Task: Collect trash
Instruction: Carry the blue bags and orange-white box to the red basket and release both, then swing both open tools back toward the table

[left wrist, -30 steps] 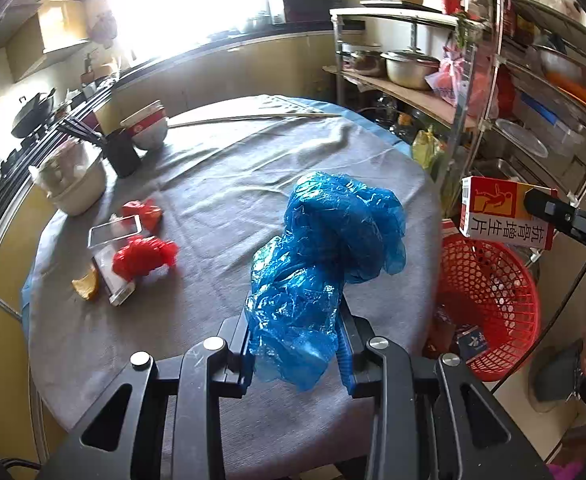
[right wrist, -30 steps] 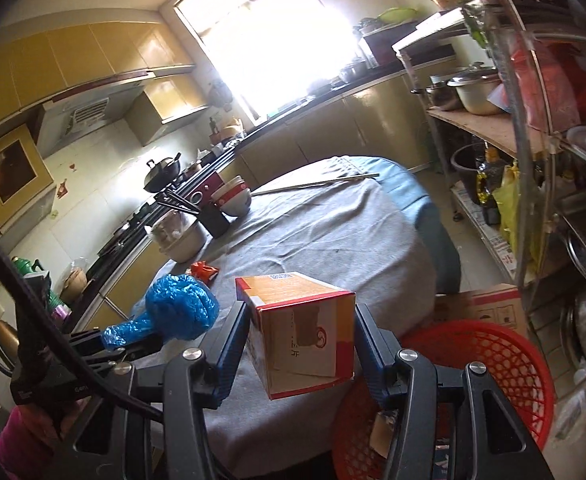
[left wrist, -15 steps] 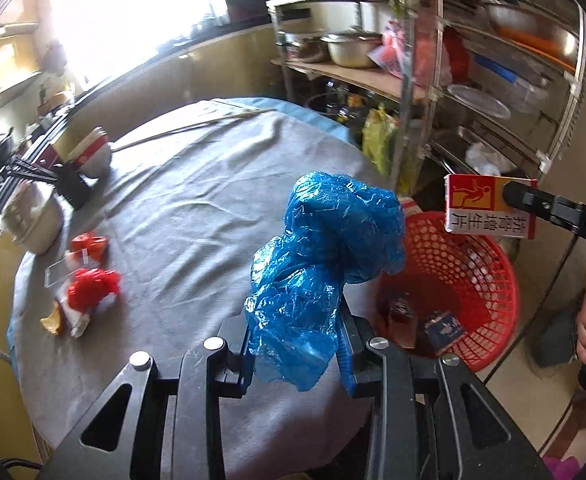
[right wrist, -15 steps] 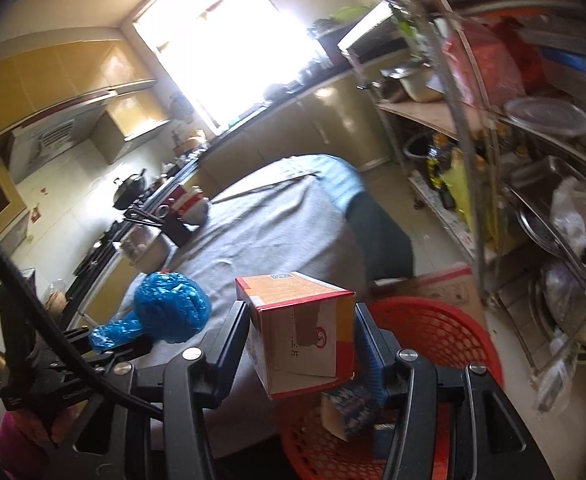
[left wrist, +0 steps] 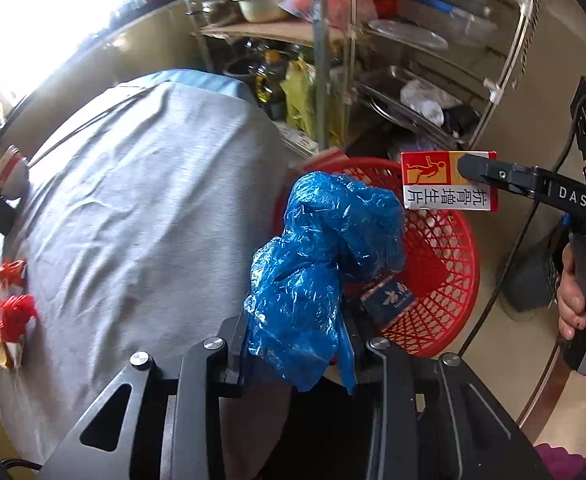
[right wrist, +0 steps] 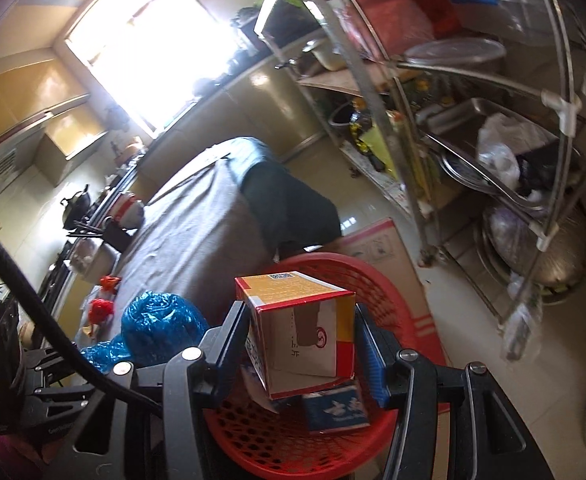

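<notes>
Both tongs have swung off the grey-clothed round surface (left wrist: 141, 200) toward the red plastic mesh basket (left wrist: 449, 280) on the floor. Left tongs (left wrist: 293, 344) clench crumpled blue plastic bag (left wrist: 325, 256), near the rim; right tongs (right wrist: 299, 344) clench orange-white cardboard box (right wrist: 301, 328) above it. Advice: centre each, then release. Metal rack (right wrist: 493, 140) crowds the right; floor between lies open.

Blue plastic bag (left wrist: 325, 264): we see it crumpled and glossy, clamped at its lower end and rising upright, over the near left rim of the basket.
Carton (right wrist: 299, 328): we see an orange, red and white box, tilted, held above the basket.
Red basket (right wrist: 377, 280): we find a round lattice bin on the floor, right of the table, holding a small blue pack (right wrist: 335, 406).
</notes>
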